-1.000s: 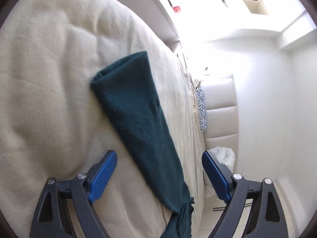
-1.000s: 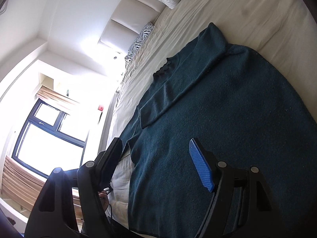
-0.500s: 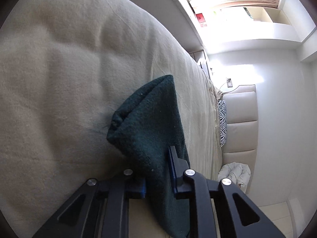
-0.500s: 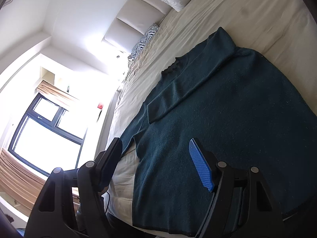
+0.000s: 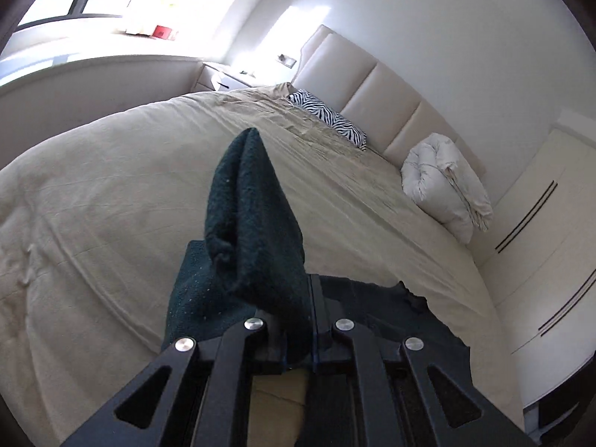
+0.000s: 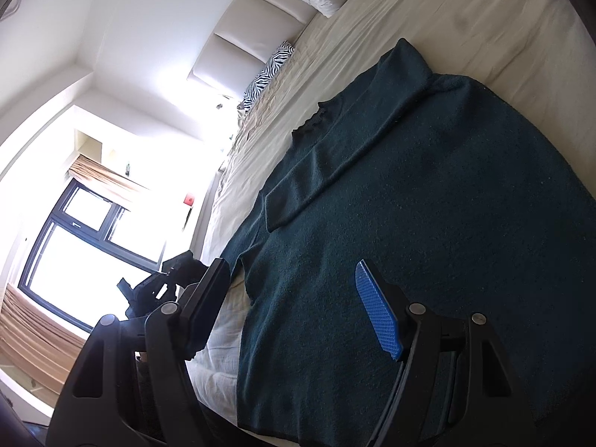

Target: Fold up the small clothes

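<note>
Now the left tool (image 5: 298,335) is clamped on the dark green sweater's sleeve (image 5: 253,223), lifted above the bed (image 5: 93,205); the sweater body (image 6: 428,223) lies to its right (beneath the right tool (image 6: 298,298), jaws apart, empty).

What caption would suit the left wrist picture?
Left hand-held gripper shut on a dark green sweater's sleeve, lifted above a beige bed.
</note>
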